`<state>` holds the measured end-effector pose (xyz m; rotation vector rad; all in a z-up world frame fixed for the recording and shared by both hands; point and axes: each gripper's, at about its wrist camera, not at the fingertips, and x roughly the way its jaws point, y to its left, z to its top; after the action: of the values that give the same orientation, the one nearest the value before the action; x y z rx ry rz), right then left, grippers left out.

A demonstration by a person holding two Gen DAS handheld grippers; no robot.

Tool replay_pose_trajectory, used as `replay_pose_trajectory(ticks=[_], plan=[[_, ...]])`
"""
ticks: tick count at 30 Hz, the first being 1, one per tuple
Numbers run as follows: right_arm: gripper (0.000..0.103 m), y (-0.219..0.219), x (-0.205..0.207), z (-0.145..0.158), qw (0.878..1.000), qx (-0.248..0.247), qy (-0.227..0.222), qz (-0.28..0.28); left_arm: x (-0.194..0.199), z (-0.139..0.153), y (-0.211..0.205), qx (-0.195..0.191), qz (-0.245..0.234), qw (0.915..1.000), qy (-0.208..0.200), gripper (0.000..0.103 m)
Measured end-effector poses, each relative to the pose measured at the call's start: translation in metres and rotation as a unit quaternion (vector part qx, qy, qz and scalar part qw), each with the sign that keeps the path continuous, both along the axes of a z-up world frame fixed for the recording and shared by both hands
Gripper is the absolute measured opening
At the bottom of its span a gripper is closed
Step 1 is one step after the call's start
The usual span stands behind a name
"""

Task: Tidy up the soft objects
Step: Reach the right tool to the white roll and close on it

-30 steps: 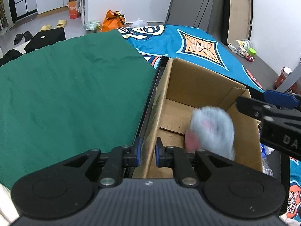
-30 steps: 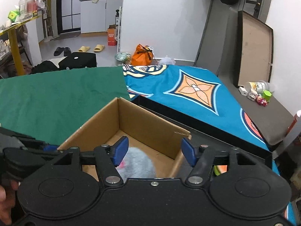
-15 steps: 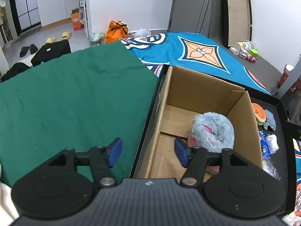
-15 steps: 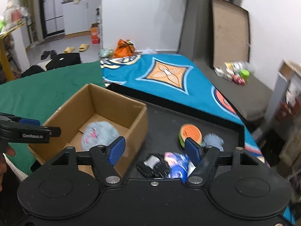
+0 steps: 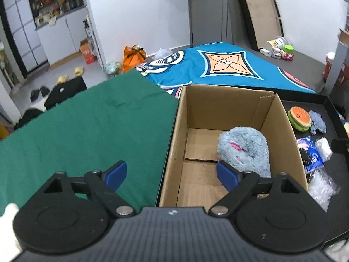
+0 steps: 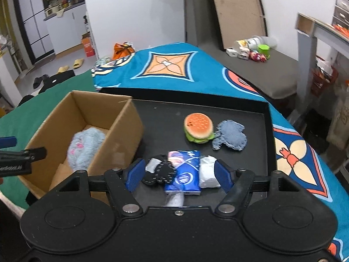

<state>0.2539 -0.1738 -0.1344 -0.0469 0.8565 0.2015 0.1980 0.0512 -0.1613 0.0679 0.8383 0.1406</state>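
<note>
The left gripper (image 5: 171,173) hangs above the near left wall of the cardboard box (image 5: 174,144); its jaws have just been opening and now stand wide, one blue pad over the green cloth (image 5: 87,126) and the other over the box interior, with nothing pressed between them. Inside the box a grey-blue fluffy plush toy (image 5: 244,150) with pink markings lies on the floor against the right-hand wall, free of both grippers. The box stands at the left end of a black tray (image 6: 240,109), which rests on a blue patterned blanket (image 6: 170,69). The right gripper (image 6: 177,174) is poised over the tray, jaws parted and holding nothing; its opening widened slightly a moment ago. Seen between its pads, lying on the tray below, are a black stitched felt piece (image 6: 161,172), a blue tissue packet (image 6: 185,172) partly overlapped by that felt piece, and a white wad (image 6: 208,172) touching the packet's right side. Farther back on the tray a hamburger-shaped soft toy (image 6: 198,127) sits just beside a blue denim patch (image 6: 231,137), the two touching at the edge. A clear plastic bag (image 5: 322,185) lies at the tray's near end in the left wrist view.
</note>
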Motion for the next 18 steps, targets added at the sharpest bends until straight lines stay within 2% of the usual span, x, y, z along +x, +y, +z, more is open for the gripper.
replay_pose_trajectory(ticks=[9,18], plan=[[0.069,-0.028,0.012,-0.023,0.998,0.034,0.025,-0.035,0.003,-0.005,-0.016,0.050,-0.007,0.9987,0.007,0.092],[0.068,-0.050,0.031,-0.052,0.993,0.071,0.062,-0.072,0.006,-0.008,-0.025,0.084,-0.009,0.9964,0.012,0.092]])
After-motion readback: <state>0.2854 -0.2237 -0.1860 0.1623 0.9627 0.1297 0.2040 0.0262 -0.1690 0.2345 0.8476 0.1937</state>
